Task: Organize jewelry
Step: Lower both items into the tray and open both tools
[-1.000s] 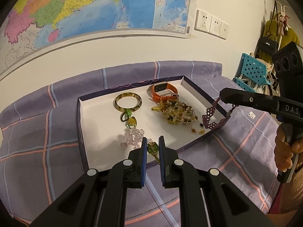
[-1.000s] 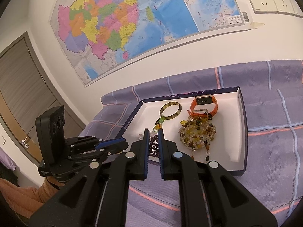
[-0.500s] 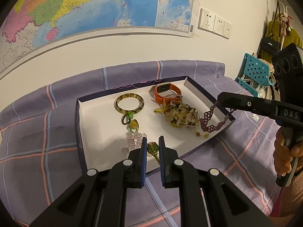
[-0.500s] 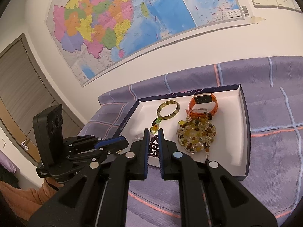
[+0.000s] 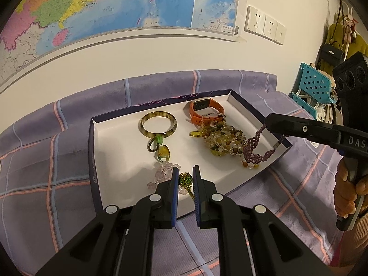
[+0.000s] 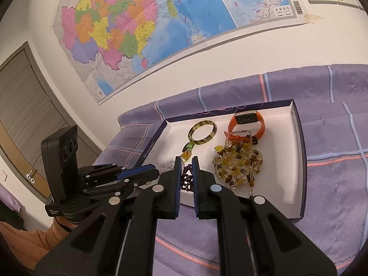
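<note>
A white-lined, dark-rimmed box (image 5: 110,161) lies on the purple plaid cloth. In it are a tortoiseshell bangle (image 5: 158,127), an orange watch (image 5: 205,110), an amber bead pile (image 5: 224,142), a pink bead strand (image 5: 162,172) and a green bead chain (image 5: 185,181). My left gripper (image 5: 185,178) is shut on the green bead chain near the box's front edge. My right gripper (image 6: 186,169) is shut on a purple bead bracelet (image 5: 255,148), which hangs over the box's right side; it also shows in the right wrist view (image 6: 186,179).
A map and wall sockets (image 5: 264,25) are on the wall behind. A teal plastic crate (image 5: 312,87) and hanging bags (image 5: 333,50) stand at the right. A door (image 6: 20,105) is at the left in the right wrist view.
My right gripper has carried the purple bracelet leftward over the box's right rim and lower, so it hangs inside beside the amber beads. The left gripper has kept its grip.
</note>
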`<state>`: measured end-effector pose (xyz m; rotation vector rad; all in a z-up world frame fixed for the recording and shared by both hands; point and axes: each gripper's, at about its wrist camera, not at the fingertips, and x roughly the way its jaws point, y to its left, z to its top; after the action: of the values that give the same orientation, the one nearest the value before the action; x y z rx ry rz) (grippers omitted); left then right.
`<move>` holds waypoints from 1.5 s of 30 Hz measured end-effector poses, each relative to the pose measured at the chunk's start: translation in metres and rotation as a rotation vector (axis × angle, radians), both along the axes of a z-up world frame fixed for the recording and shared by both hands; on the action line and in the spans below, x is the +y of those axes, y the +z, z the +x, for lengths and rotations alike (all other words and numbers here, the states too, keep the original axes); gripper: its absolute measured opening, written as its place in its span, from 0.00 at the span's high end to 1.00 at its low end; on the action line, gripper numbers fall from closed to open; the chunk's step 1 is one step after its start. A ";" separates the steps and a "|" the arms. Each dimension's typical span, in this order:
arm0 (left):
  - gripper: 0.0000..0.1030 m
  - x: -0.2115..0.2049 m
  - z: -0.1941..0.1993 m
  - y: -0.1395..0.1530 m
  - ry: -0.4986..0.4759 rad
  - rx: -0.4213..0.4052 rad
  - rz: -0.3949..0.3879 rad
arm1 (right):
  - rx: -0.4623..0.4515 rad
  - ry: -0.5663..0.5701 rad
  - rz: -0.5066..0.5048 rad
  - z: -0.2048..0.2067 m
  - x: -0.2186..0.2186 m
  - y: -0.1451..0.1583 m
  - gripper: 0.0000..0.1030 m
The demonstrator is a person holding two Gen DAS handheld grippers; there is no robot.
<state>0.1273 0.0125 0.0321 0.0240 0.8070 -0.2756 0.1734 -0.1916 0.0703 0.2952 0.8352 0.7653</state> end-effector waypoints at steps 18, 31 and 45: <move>0.90 -0.005 0.008 -0.004 0.002 0.010 0.015 | 0.018 0.007 0.003 0.005 0.001 -0.004 0.91; 0.90 -0.006 0.012 -0.006 0.008 0.018 0.019 | 0.030 0.014 0.003 0.008 0.004 -0.009 0.91; 0.90 -0.009 0.017 -0.010 0.014 0.029 0.025 | 0.039 0.015 0.004 0.010 0.005 -0.011 0.91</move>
<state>0.1445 0.0038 0.0218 0.0381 0.8393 -0.2532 0.1831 -0.1862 0.0594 0.3089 0.8734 0.7772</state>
